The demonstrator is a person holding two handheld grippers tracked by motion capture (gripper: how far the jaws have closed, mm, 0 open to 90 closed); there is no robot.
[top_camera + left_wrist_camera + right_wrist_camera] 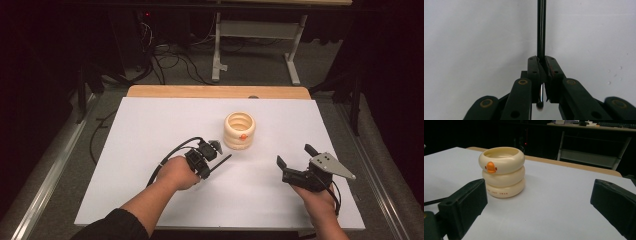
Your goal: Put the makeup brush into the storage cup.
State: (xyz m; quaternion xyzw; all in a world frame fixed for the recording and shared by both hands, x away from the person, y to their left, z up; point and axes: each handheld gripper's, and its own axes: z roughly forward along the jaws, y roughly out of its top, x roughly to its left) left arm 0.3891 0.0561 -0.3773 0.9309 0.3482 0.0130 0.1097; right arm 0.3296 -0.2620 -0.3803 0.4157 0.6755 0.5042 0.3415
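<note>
Left claw [541, 75] clamped on thin dark rod [541, 27]; right claw [536, 202] wide apart, empty, near cream cup [502, 171].

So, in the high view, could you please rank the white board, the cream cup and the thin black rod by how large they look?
1. White board, by far the largest.
2. Cream cup.
3. Black rod, held in the left tongs; only its thin exposed end is visible, so its full length is unsure.

One cream holder [239, 130], one thin black rod [221, 163].
</note>
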